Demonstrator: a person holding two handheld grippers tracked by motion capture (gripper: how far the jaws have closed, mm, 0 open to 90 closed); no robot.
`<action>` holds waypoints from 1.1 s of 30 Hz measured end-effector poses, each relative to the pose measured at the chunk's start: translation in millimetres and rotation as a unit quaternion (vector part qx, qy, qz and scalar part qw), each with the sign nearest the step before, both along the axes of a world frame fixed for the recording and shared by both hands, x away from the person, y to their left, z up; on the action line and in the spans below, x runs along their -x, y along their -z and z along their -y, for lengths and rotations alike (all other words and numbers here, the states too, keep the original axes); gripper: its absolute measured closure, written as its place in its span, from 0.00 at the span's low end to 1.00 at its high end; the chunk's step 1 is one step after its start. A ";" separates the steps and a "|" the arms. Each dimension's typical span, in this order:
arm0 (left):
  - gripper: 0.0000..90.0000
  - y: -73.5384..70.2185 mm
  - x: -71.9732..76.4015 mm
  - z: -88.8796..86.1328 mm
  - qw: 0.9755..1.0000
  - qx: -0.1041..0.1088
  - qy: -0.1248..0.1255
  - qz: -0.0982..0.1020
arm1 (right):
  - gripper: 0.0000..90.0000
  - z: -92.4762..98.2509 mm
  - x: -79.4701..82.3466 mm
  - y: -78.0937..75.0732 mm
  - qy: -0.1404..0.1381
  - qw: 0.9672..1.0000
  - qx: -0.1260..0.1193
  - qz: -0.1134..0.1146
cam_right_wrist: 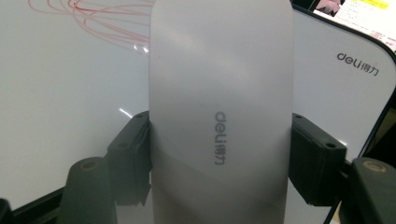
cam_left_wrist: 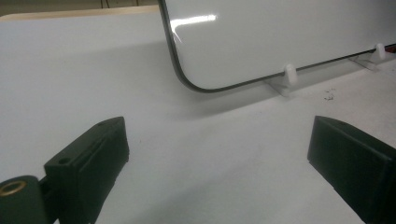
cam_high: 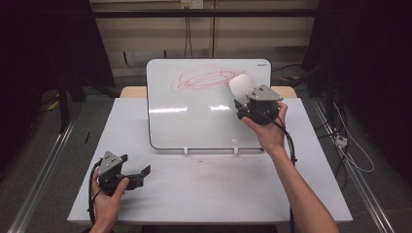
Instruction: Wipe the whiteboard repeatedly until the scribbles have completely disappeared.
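A whiteboard leans back on two small white feet at the table's far side, with red scribbles near its top. My right gripper is shut on a pale grey eraser, held up against the board just right of the scribbles. Seen along the right gripper's jaws, the eraser is clamped between both pads, with the scribbles at upper left. My left gripper rests low on the table at front left, open with nothing between its jaws, facing the board's lower corner.
The white table has free room in front of the board. Its feet stand on the tabletop. Cables trail on the floor at the right. Metal rails run along both sides of the table.
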State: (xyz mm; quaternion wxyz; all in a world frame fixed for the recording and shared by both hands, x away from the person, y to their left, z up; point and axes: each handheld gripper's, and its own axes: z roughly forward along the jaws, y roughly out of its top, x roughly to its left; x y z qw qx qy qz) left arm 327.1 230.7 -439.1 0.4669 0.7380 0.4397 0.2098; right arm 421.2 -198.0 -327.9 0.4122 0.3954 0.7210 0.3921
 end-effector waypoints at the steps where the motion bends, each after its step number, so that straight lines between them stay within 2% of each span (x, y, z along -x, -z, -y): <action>1: 0.06 0.2 -0.2 0.1 1.000 0.001 0.000 -0.002 | 0.35 -0.6 -1.1 -1.3 -0.001 1.000 0.000 0.001; 15: 0.06 -1.3 1.4 0.2 1.000 -0.005 0.001 0.001 | 0.35 -14.2 -23.0 -15.1 0.007 1.000 0.014 0.012; 27: 0.06 -1.2 1.4 -0.2 1.000 -0.002 0.001 0.000 | 0.35 -23.6 -43.2 -17.5 0.015 1.000 0.023 0.006; 33: 0.06 -0.9 0.6 0.4 1.000 -0.003 0.006 0.000 | 0.35 -27.9 -51.0 -14.7 0.016 0.999 0.040 -0.002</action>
